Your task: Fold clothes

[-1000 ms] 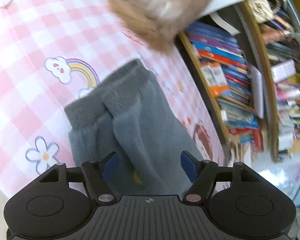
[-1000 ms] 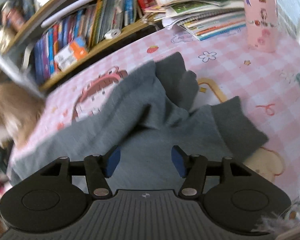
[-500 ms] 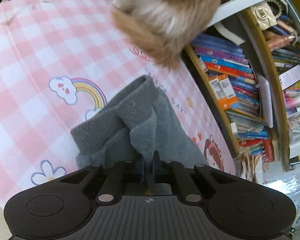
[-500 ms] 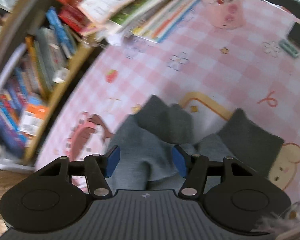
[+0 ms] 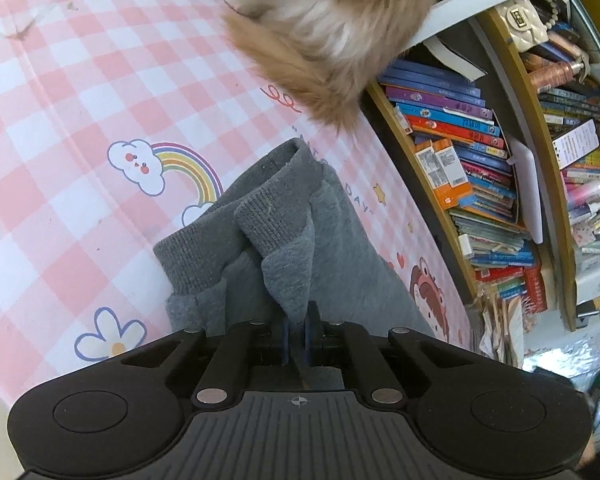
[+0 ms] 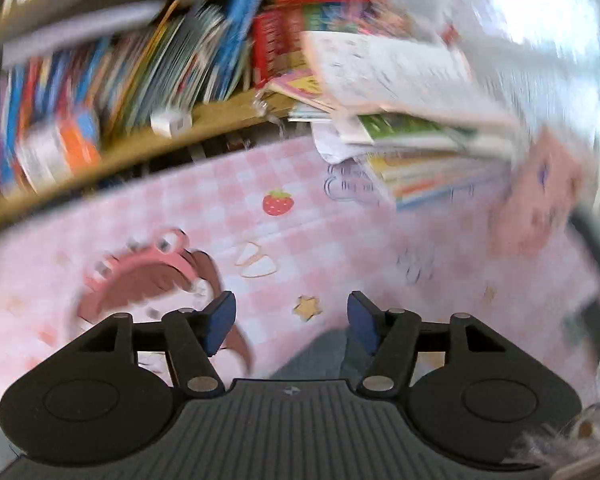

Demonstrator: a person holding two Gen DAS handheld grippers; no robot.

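Observation:
A grey sweatshirt-like garment (image 5: 284,240) with ribbed cuffs lies on the pink checked mat (image 5: 80,92) in the left wrist view. My left gripper (image 5: 296,334) is shut on a pinched fold of its grey cloth, which rises to the blue pads. In the blurred right wrist view my right gripper (image 6: 290,318) is open and its jaws are opening, with only the mat (image 6: 284,240) between them. A small patch of the grey garment (image 6: 320,354) shows low, just under the right finger (image 6: 362,322).
A furry tan and white animal (image 5: 332,36) sits at the mat's far edge in the left wrist view. A bookshelf (image 5: 480,152) crammed with books runs along the mat's right side. Stacked books and papers (image 6: 400,120) overhang the mat in the right wrist view.
My left gripper closed onto a fold of the grey garment and has held it since. My right gripper swung off the garment toward the bookshelf side of the mat, and its view is now blurred.

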